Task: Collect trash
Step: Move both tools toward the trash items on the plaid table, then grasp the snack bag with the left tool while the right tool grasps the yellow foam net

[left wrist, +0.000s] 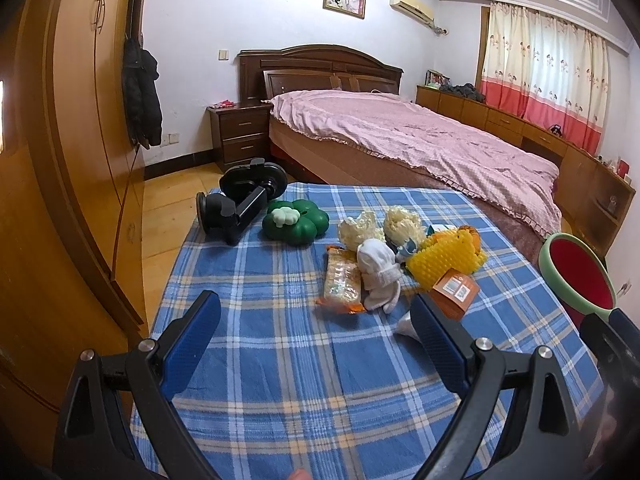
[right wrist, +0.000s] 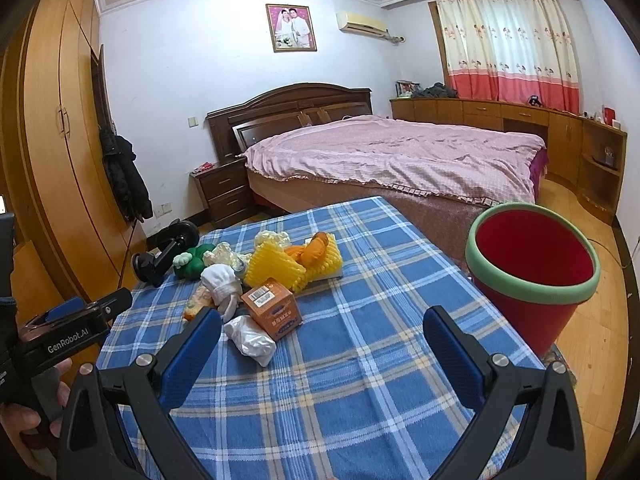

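bedroom: plaid cloth (right wrist: 360,380) covered the table, bed (right wrist: 400,152) behind it.
trash: wad (right wrist: 250,338), box (right wrist: 272,306), wrapper (left wrist: 340,280), sock (left wrist: 378,276) and yellow net (right wrist: 276,266) sat heaped at 11 o'clock of the right claw (right wrist: 322,350).
bin: red bin (right wrist: 528,272) stood at 2 o'clock, at the table's edge.
claws: both spread wide, holding nothing; left claw (left wrist: 316,334) hovered short of the heap.
risk: items touched, so a pinch could likely drag a neighbour; a knock might tip the bin off.
views: right view showed the whole wad and the bin mouth; left view showed the wrapper, phone mount (left wrist: 240,204) and green toy (left wrist: 296,222) plainly.
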Tool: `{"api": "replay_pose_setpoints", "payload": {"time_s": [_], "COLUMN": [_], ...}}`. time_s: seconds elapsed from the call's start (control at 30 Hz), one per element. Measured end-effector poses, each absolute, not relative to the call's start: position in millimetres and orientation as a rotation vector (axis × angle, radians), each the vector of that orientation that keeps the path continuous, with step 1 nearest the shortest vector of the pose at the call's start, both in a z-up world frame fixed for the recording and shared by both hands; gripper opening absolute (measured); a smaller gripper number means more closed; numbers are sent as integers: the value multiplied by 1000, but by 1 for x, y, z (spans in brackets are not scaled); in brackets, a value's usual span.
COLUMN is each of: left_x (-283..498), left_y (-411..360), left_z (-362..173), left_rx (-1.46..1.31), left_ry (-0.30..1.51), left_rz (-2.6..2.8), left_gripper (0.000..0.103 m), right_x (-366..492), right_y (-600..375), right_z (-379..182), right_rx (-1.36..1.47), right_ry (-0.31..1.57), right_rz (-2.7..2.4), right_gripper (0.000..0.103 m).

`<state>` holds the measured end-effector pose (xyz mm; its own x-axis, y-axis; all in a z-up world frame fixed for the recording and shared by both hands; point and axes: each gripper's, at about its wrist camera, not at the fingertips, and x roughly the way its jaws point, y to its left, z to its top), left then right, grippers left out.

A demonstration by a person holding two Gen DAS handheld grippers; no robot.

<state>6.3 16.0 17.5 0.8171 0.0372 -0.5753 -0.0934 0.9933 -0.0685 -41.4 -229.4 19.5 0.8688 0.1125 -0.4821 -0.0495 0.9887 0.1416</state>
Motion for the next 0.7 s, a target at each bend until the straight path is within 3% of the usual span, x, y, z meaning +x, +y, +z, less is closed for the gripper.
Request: {"api": "replay_pose_setpoints", "payload": {"time_s": [0.7], "left_x": [50], "left_y": [15], "left_z": [4], "left_rx": [-75], "left_ry": [674], "left_rz": [106], "left_gripper": [95], "right_x": [16], "right_y": [-233], "right_z": [16], "right_rx": [126], "right_ry": [563], "right_rz": [106], "right_gripper": [103]}}
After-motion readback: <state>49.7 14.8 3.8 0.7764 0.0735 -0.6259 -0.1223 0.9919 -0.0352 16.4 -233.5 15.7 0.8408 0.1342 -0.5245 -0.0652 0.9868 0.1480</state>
